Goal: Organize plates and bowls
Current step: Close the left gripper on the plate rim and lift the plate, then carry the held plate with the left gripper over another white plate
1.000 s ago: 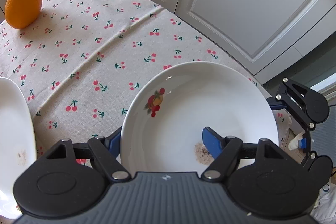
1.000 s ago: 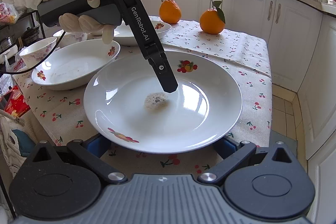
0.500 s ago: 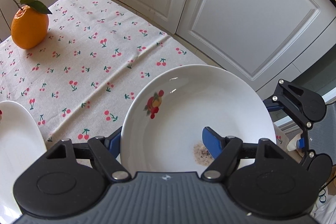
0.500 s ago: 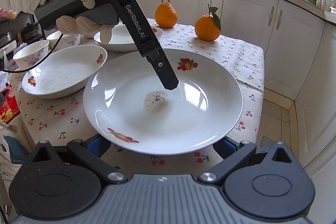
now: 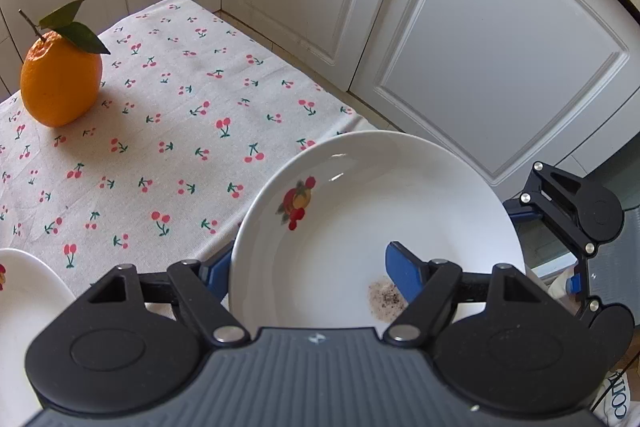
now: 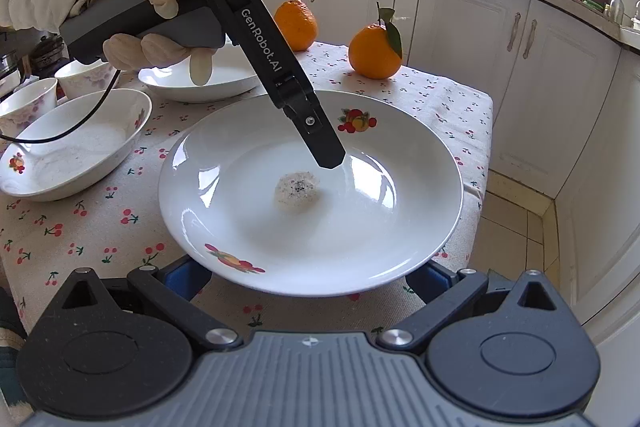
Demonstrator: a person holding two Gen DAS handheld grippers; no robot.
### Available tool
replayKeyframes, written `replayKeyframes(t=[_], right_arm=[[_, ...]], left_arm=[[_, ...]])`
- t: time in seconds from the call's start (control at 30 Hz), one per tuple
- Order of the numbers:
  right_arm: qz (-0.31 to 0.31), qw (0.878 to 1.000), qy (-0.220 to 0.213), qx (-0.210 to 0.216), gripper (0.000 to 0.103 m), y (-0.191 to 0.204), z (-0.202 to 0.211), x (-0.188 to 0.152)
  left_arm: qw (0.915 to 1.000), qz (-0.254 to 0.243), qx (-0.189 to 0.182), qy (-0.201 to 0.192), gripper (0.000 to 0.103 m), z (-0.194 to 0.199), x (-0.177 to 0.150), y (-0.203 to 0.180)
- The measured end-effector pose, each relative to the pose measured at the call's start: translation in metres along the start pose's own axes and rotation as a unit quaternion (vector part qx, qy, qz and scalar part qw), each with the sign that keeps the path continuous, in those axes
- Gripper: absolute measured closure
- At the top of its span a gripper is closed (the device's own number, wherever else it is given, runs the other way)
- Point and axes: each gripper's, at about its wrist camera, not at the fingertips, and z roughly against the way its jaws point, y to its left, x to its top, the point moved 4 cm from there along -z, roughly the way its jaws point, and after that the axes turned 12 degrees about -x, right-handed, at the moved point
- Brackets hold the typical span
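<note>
A white plate with fruit prints (image 6: 360, 219) carries a crumb patch (image 6: 297, 187) at its middle. It is lifted over the table's near corner. My left gripper (image 5: 308, 267) is shut on the plate (image 5: 360, 211): one blue finger (image 5: 404, 273) lies inside on top, the other (image 5: 216, 267) sits under the rim. It reaches in from the upper left in the right wrist view (image 6: 324, 143). My right gripper (image 6: 304, 277) is open, its blue fingers (image 6: 186, 277) spread below the plate's near rim.
Two oranges (image 6: 374, 51) (image 6: 297, 23) sit at the far end of the cherry-print tablecloth (image 6: 80, 227). A deep white dish (image 6: 68, 151), another plate (image 6: 208, 83) and two small bowls (image 6: 28, 103) stand on the left. White cabinets (image 5: 480, 39) flank the table.
The plate has risen with both grippers and the views have tilted up; the table and the orange now sit lower and farther away in the views. The grip is unchanged.
</note>
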Motion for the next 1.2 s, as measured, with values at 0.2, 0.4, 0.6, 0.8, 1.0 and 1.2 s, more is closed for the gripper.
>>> replayKeyframes(t=[0.2, 0.4, 0.6, 0.8, 1.0, 1.2], right_arm=[[-0.011, 1.000, 0.000, -0.003, 0.000, -0.008, -0.009, 0.002], [-0.018, 1.000, 0.005, -0.006, 0.000, -0.009, -0.018, 0.004], [-0.027, 1.000, 0.007, -0.010, 0.000, -0.012, -0.022, 0.005], [-0.030, 0.999, 0.005, -0.015, 0.000, -0.012, -0.022, 0.003], [-0.042, 0.999, 0.007, -0.018, 0.000, -0.010, -0.012, 0.004], [-0.042, 0.999, 0.001, -0.035, 0.000, 0.000, 0.012, 0.002]], left_arm=[[0.9999, 0.006, 0.000, -0.008, 0.027, -0.005, 0.010, 0.010], [0.9999, 0.012, 0.007, -0.010, 0.027, -0.011, 0.012, 0.019], [0.9998, 0.011, 0.010, -0.015, 0.027, -0.015, 0.013, 0.023], [0.9996, 0.008, 0.019, -0.021, 0.023, -0.014, 0.011, 0.021], [0.9987, -0.008, 0.038, -0.032, 0.019, -0.002, 0.007, 0.010], [0.9961, -0.012, 0.059, -0.064, 0.016, 0.029, -0.004, -0.006]])
